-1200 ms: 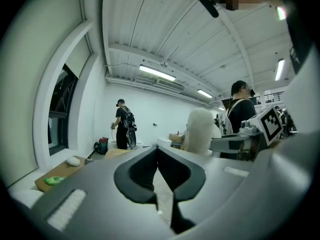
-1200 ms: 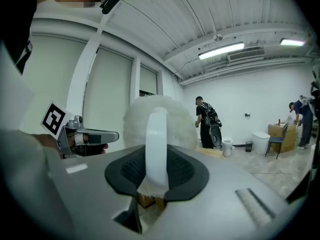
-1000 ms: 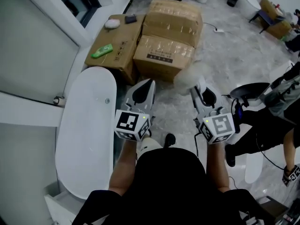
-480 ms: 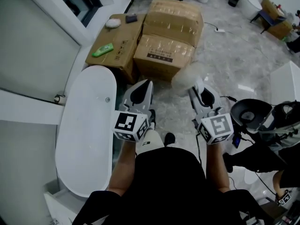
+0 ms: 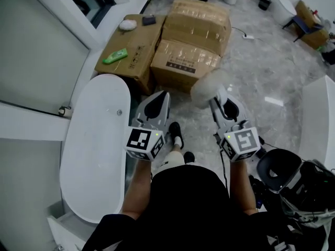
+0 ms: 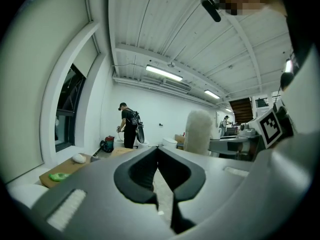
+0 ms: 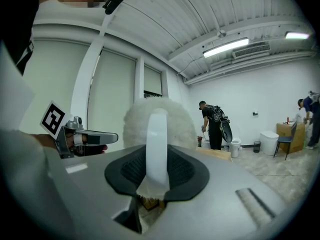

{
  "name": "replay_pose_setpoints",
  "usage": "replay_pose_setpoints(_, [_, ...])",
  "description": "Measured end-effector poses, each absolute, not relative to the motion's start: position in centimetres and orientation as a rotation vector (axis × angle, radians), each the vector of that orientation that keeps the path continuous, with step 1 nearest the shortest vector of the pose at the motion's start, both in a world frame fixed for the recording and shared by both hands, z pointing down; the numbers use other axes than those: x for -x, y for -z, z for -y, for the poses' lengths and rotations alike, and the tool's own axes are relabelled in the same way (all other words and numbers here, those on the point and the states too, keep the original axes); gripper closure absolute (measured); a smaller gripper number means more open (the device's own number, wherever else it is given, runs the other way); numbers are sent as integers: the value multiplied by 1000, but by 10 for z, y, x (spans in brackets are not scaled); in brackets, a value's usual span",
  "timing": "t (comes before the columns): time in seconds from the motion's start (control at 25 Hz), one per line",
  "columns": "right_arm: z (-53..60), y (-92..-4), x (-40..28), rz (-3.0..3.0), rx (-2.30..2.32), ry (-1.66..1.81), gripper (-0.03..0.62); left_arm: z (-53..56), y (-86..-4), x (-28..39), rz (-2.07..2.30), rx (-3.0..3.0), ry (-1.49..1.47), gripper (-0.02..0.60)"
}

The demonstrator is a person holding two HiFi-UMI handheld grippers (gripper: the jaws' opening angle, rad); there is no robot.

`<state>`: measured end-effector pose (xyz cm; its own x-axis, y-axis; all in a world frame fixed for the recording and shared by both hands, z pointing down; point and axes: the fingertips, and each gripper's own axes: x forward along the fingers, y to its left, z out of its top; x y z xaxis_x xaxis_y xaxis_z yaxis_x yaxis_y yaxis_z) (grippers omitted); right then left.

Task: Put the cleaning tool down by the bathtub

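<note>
Right claw (image 5: 217, 94) is clamped on the white plastic handle of the white fluffy cleaning tool (image 5: 205, 87). In the right gripper view the handle (image 7: 156, 149) stands upright between the dark pads, which press it on both sides, and the fluffy head (image 7: 160, 121) is just beyond the tips. The tool is held up over the grey marbled floor (image 5: 272, 72), off the ground. Its head points toward the far side, near the front of the large brown taped cardboard boxes (image 5: 193, 41).

The white oval bathtub (image 5: 94, 145) is on the left, apart from the tool. Left claw (image 5: 162, 95) sits between the tub and the tool. It is closed with tips meeting (image 6: 158, 151), nothing in it.

A flat brown cardboard box (image 5: 128, 51) is at the far end of the tub. It has a green object (image 5: 114, 56) on top. Both claws are about level with each other, side by side, pointing far.

A person in dark clothes with a backpack (image 7: 214, 124) stands at the far white wall.
</note>
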<state>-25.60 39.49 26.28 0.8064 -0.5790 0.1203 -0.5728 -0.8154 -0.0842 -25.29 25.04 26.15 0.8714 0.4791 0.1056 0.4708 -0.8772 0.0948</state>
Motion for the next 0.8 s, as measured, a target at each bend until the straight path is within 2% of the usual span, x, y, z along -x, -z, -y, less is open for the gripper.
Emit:
replay_pose_setpoints(0.48, [-339,-252,134,-1014,2934,285,500,-198,-259,144,-656,-2976,-199,583])
replay_pose_setpoints(0.8, [-285,-254,75,-1115,2918,273,500,-147,-262,87,-602,-2954,-218,583])
